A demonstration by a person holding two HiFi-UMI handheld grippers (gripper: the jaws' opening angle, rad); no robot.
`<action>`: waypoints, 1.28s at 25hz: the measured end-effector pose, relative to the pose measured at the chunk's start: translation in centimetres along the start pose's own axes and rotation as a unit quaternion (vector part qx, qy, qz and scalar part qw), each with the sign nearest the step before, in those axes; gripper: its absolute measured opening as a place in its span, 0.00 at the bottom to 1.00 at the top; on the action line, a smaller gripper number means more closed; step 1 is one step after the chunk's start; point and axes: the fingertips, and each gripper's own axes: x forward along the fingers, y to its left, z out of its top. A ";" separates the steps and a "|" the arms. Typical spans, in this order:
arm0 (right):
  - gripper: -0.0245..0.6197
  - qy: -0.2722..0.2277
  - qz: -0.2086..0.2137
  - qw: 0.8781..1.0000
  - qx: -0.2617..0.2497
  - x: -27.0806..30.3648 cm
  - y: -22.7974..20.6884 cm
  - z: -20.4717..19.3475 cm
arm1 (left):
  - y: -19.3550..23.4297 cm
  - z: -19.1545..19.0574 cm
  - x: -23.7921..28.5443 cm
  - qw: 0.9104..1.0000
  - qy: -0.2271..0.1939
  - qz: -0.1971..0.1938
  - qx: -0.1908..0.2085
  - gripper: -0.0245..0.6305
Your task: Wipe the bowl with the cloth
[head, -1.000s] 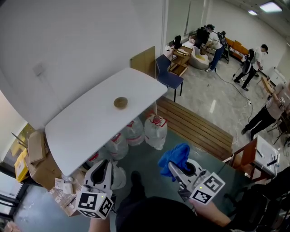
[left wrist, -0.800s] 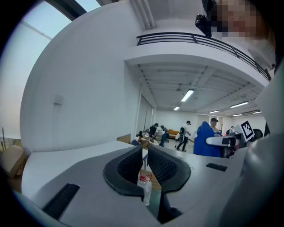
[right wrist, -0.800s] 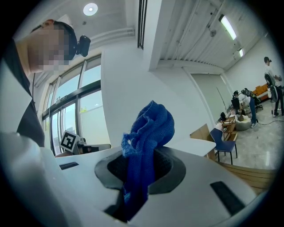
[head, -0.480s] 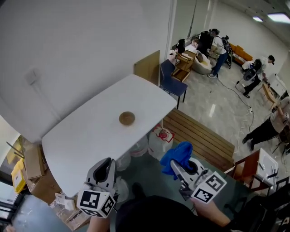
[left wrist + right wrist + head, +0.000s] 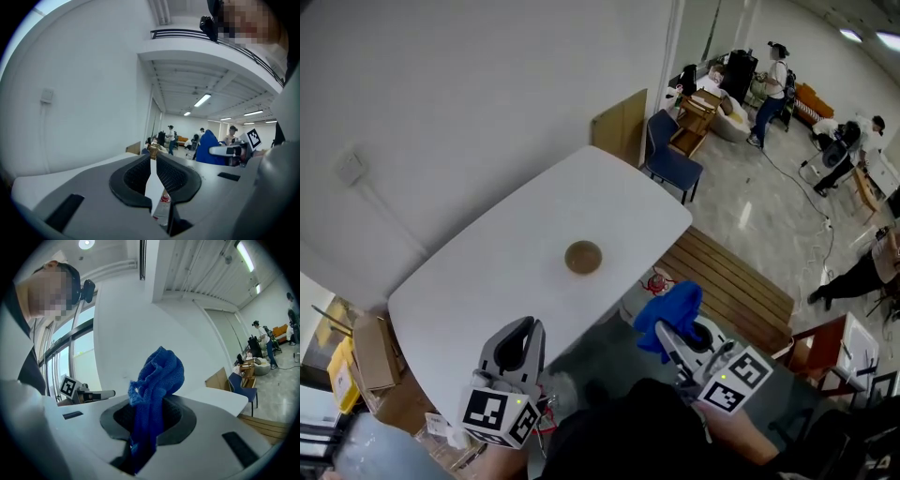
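Observation:
A small brown bowl stands alone near the middle of the white table. Both grippers are held low in front of the person, short of the table's near edge and well apart from the bowl. My left gripper points toward the table; in the left gripper view its jaws stand almost together with nothing between them. To the right, my right gripper is shut on a bunched blue cloth. The cloth rises as a wad above the jaws of that gripper and hides their gap.
Water jugs stand under the table's near right edge. Beyond the table are a blue chair, a leaning wooden board and a slatted wooden platform. Cardboard boxes lie at the left. People work far back.
The head view has swung, so the table and bowl now sit lower and further right, closer to the grippers. Both grippers keep their places, the cloth still held.

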 end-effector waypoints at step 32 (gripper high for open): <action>0.15 0.138 0.230 0.962 0.042 19.8 -15.7 0.8 | 6.5 -3.0 20.6 0.979 0.103 0.121 -0.129 0.22</action>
